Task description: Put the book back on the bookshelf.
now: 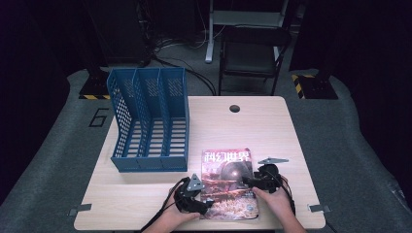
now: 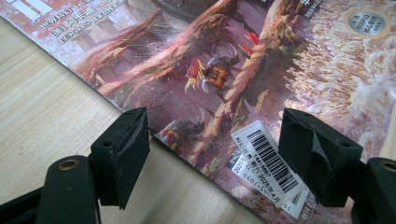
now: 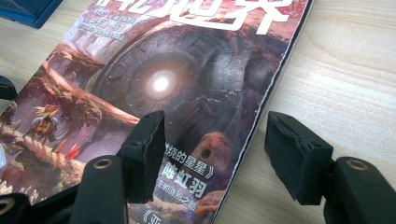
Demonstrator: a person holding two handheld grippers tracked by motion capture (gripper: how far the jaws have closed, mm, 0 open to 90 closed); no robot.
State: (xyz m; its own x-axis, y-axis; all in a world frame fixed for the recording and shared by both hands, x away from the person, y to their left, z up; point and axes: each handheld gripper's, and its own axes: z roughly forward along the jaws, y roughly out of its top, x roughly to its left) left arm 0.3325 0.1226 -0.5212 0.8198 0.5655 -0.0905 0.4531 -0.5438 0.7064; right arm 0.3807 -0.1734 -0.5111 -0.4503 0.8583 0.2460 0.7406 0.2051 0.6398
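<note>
1. Left tongs [image 1: 206, 203]: jaws spread wide, gripping nothing, straddling the magazine's [image 1: 228, 183] left edge low down, one jaw over the bare table [image 1: 145, 194], the other over the barcode sticker [image 2: 268, 161].
2. Magazine: flat on the table, cover up, just right of and nearer than the blue file rack [image 1: 149, 119].
3. Right tongs [image 1: 248, 182]: also wide open and empty, astride the magazine's right edge about halfway up, one jaw over the cover, one over the wood.
4. Likely next: pinching both edges to lift toward the rack.
5. Risks: thin edge lying flush, so jaws may close on the cover sheet alone and tear or curl it; uneven grips may let the limp pages sag, fan open or slip out.
</note>
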